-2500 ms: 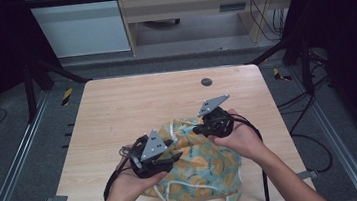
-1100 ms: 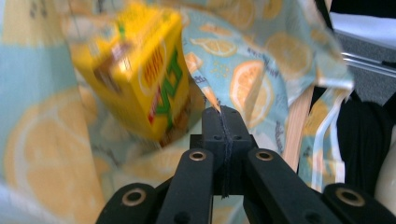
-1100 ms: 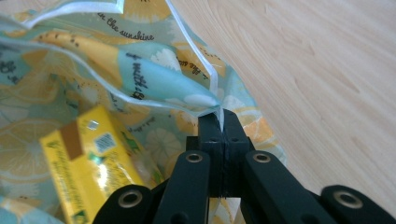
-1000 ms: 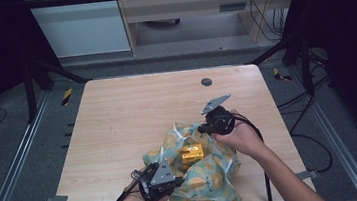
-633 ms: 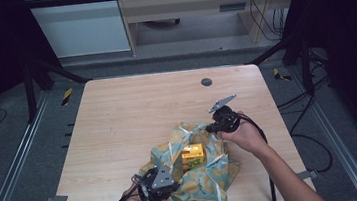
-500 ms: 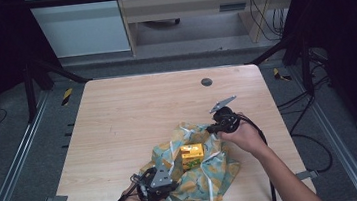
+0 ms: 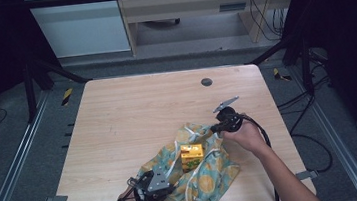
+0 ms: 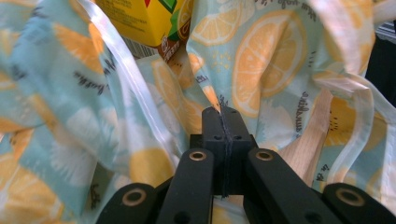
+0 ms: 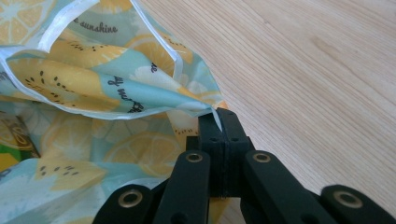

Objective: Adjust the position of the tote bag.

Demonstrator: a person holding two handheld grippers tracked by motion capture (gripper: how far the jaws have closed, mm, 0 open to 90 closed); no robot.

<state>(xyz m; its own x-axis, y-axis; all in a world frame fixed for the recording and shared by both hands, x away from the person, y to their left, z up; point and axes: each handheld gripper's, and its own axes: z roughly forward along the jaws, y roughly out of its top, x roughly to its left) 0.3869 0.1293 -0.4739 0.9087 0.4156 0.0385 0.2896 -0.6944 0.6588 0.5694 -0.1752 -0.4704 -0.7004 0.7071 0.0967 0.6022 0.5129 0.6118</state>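
With both grippers, left (image 7: 157, 175) and right (image 7: 219, 126), clamped on the lemon-print bag (image 7: 208, 165), its mouth spreads, exposing the yellow carton (image 7: 192, 152).

In the left gripper view, the top edge is cutting off the yellow printed carton (image 8: 140, 21), and folds of the pale blue lemon-print cloth bag (image 8: 261, 60) are hiding its base; its lettering is staying too blurred to read.

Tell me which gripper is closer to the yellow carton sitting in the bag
Right, narrowly. The right gripper pinches the bag edge just beyond the yellow carton, while the left gripper clamps the near edge, slightly farther off.
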